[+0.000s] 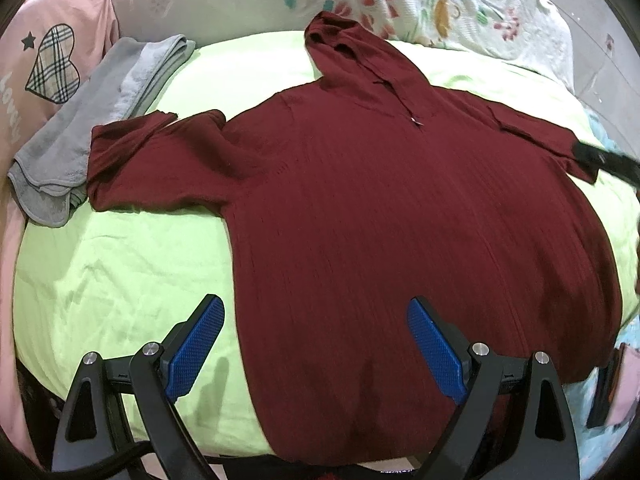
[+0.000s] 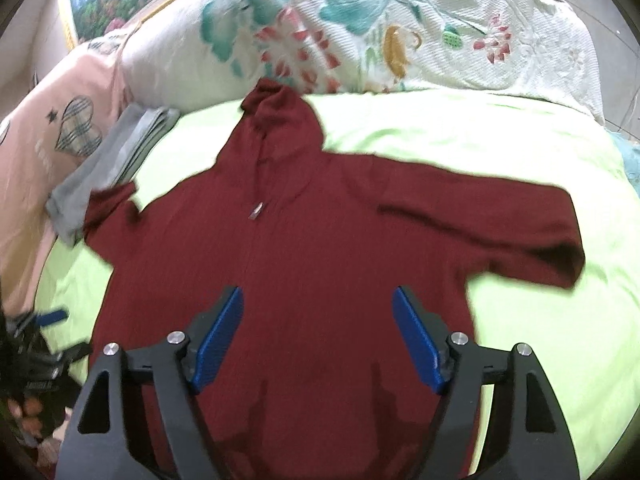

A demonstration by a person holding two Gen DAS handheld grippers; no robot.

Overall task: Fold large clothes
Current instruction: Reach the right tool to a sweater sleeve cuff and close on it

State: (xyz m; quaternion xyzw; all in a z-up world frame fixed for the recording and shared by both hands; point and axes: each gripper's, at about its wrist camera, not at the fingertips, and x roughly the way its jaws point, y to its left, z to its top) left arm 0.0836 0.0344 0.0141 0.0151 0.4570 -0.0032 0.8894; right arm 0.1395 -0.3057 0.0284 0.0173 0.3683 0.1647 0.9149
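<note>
A dark red short-sleeved hoodie [image 1: 380,200] lies spread flat, front up, on a lime green sheet [image 1: 120,272], hood toward the far pillows. It also shows in the right wrist view [image 2: 320,240]. My left gripper [image 1: 316,312] is open and empty above the hoodie's lower left hem, its left pad over the sheet. My right gripper [image 2: 318,300] is open and empty above the hoodie's lower middle. The other gripper shows as a dark blur by the right sleeve [image 1: 600,160] and at the left edge of the right wrist view [image 2: 36,332].
A folded grey towel [image 1: 88,120] lies by the hoodie's left sleeve. A pink cushion with a plaid heart [image 1: 48,60] is at far left. A floral white quilt [image 2: 360,32] is bunched at the head of the bed. Green sheet shows right of the hoodie [image 2: 540,340].
</note>
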